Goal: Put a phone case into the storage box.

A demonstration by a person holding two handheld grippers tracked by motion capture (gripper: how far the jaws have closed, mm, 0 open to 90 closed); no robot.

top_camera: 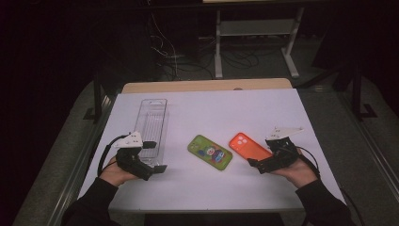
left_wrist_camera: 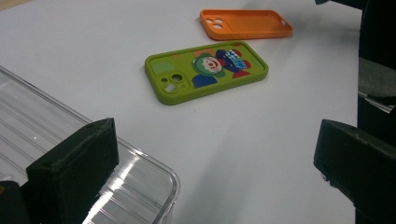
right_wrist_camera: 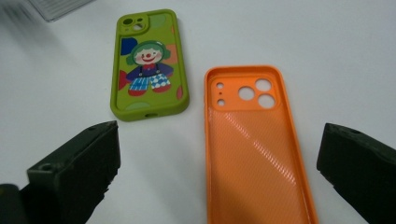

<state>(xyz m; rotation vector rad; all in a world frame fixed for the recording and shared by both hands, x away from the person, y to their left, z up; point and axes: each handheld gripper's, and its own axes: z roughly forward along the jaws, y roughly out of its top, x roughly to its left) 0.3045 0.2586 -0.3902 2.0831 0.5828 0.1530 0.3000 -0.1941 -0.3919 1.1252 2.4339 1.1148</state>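
A green phone case [top_camera: 210, 152] with a cartoon clown lies face up at the middle of the white table. An orange phone case [top_camera: 249, 146] lies just to its right, hollow side up. My left gripper [top_camera: 155, 156] stands open over the near end of a clear plastic tray [top_camera: 153, 127]. In the left gripper view the green case [left_wrist_camera: 207, 71] and the orange case [left_wrist_camera: 246, 24] lie ahead of the wide-apart jaws. My right gripper [top_camera: 262, 151] is open at the orange case's near end. In the right gripper view the orange case [right_wrist_camera: 254, 144] lies between the jaws, the green case [right_wrist_camera: 148, 65] to its left.
The long clear tray [left_wrist_camera: 28, 121] holds nothing and runs front to back on the table's left side. The white table top [top_camera: 211, 108] has a wooden strip at its far edge. Beyond it are a dark floor, cables and a table frame [top_camera: 254, 28].
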